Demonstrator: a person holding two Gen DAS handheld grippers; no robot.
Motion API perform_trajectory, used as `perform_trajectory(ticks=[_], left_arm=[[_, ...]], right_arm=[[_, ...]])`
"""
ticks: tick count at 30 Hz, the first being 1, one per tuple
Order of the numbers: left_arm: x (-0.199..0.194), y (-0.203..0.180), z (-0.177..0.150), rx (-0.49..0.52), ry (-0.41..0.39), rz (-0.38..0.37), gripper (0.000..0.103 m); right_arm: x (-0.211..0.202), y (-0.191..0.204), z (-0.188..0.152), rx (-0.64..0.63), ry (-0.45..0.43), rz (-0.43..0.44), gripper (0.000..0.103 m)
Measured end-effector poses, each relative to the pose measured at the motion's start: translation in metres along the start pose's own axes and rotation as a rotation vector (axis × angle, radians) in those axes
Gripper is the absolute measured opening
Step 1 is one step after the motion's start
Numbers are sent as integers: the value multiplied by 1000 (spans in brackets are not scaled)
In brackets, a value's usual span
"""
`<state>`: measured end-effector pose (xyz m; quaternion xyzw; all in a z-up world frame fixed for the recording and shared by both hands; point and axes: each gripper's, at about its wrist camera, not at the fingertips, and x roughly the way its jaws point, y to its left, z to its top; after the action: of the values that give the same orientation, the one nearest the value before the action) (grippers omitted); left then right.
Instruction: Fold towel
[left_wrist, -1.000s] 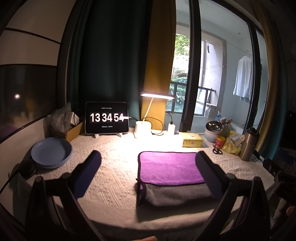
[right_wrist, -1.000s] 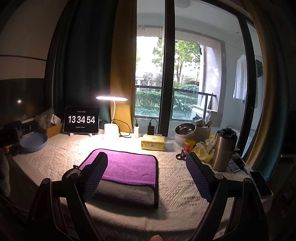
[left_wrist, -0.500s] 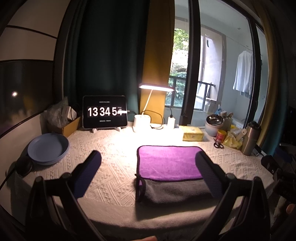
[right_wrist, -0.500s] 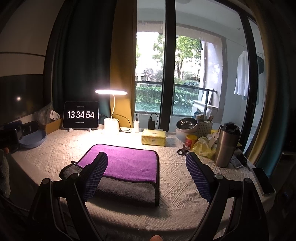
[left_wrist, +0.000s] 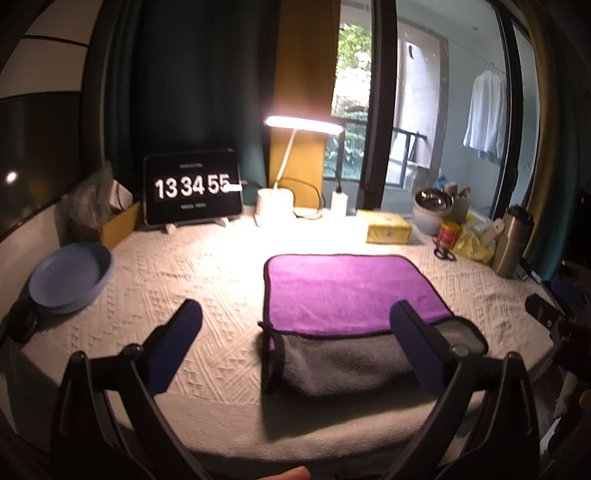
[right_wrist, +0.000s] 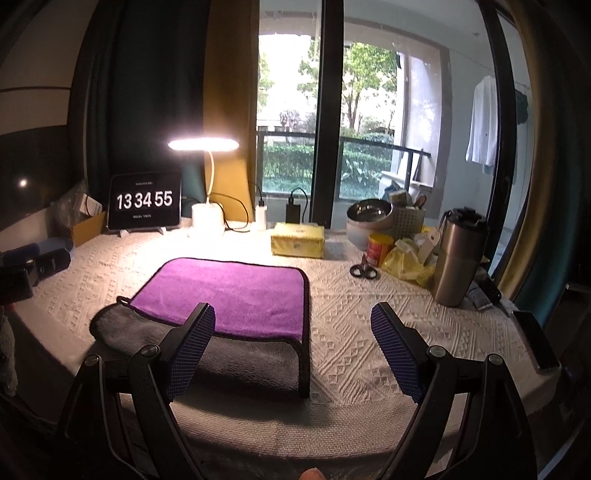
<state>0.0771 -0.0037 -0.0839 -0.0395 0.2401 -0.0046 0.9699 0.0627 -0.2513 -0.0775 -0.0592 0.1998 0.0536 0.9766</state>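
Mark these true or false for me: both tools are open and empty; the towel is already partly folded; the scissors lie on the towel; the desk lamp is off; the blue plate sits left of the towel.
1. Both tools are open and empty. True: left tool and right tool hold nothing.
2. The towel is partly folded. True: a purple layer lies over the grey side.
3. The scissors lie on the towel. False: they rest on the table cover, apart from it.
4. The desk lamp is off. False: it glows.
5. The blue plate sits left of the towel. True.
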Motion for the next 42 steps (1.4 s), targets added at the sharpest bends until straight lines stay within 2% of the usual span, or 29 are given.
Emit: perform_trajectory(ticks=[11,15,20,22,24,26,28,29,31,35,37,38,40,42], left_arm=[[59,-5,-21,30,149,-22,101],[77,-1,-31,33,195,-29,101],[94,4,-39,30,233,-50,101],[100,5,-41,24,250,-57,89],[105,6,-42,23,269,-61,86],[109,7,-45,20,278,-65,77],[112,6,-47,31,290,-64,62],[113,5,-48,36,293,-62,58],[114,4,-50,45,295,-60,48],[114,3,-54,59,291,-68,32],[113,0,-56,68,287,-76,21],[112,-1,-57,75,280,-91,20],[110,-1,-56,74,275,-95,15],[107,-1,-54,82,261,-84,14]], right_arm=[[54,-10,-24,24,126,37,88],[78,-14,-37,33,198,50,84],[97,-15,-48,43,246,63,80],[105,-17,-52,60,267,70,68],[113,-18,-55,76,293,83,61],[118,-17,-57,76,304,89,59],[121,-15,-57,70,303,93,55],[122,-14,-57,66,303,95,54],[124,-11,-57,54,303,98,45],[128,-3,-58,12,308,92,36],[129,0,-60,-7,309,91,27],[129,1,-60,-12,307,96,24],[128,3,-60,-27,301,88,9],[126,5,-59,-47,287,69,6]])
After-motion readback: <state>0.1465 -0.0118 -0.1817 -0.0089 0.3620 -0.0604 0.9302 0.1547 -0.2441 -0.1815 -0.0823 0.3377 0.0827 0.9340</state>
